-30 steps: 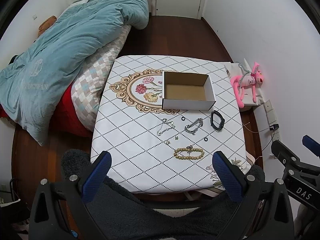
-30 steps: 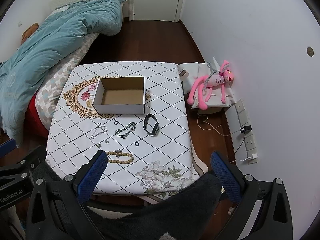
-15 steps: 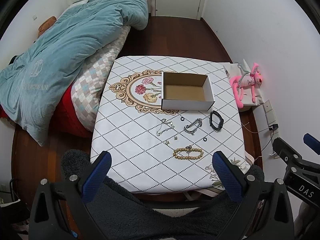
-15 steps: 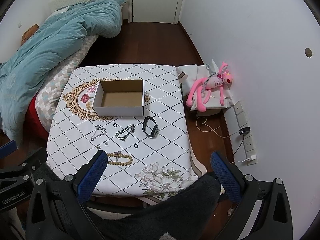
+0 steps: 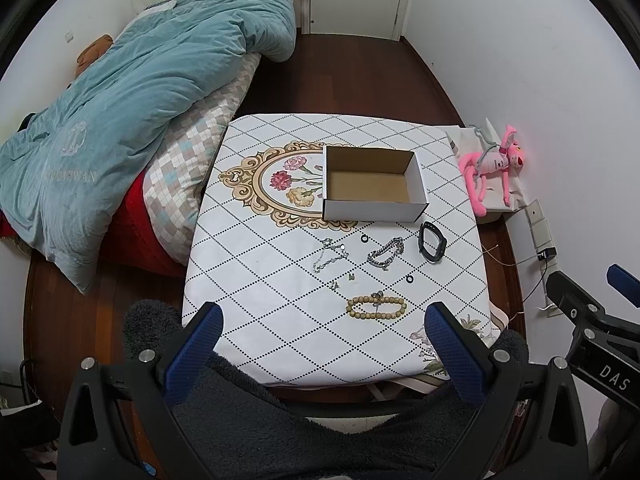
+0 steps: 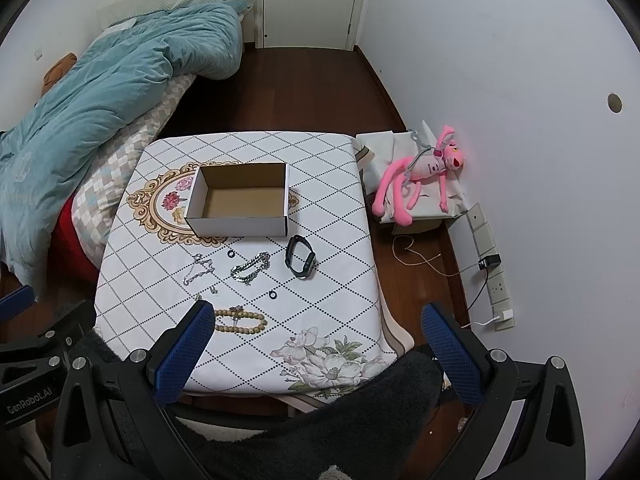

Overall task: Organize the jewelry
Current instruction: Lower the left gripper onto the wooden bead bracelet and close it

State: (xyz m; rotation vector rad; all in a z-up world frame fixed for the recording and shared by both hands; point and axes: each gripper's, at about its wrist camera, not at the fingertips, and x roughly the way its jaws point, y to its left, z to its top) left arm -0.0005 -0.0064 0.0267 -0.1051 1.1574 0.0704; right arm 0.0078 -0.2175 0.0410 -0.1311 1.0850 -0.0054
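Above the near edge of a cloth-covered tabletop [image 5: 280,344], both grippers are held level and pointed forward, well short of the jewelry. The left gripper [image 5: 320,344] is seen with its blue-padded jaws spread wide and nothing between them; the right gripper [image 6: 316,340] is held the same way — jaws wide, empty — just to its right, its black frame visible at the edge of the left wrist view.

An open, empty cardboard box [image 5: 372,188] is set toward the far side of the tabletop, partly over a printed floral medallion. Between box and grippers the pieces are laid out apart from one another: a thin silver necklace [image 5: 330,254], a heavier silver chain bracelet [image 5: 386,253], a black band [image 5: 432,242] nearest the box's right corner, two small black rings [image 5: 365,238] [image 5: 409,279], and a wooden bead bracelet [image 5: 376,307] closest to the jaws.

A dark fleece garment [image 5: 320,432] is seen below both grippers. A bed with a teal duvet [image 5: 120,112] lies to the left — a pink plush toy [image 6: 424,176] rests by the right wall.
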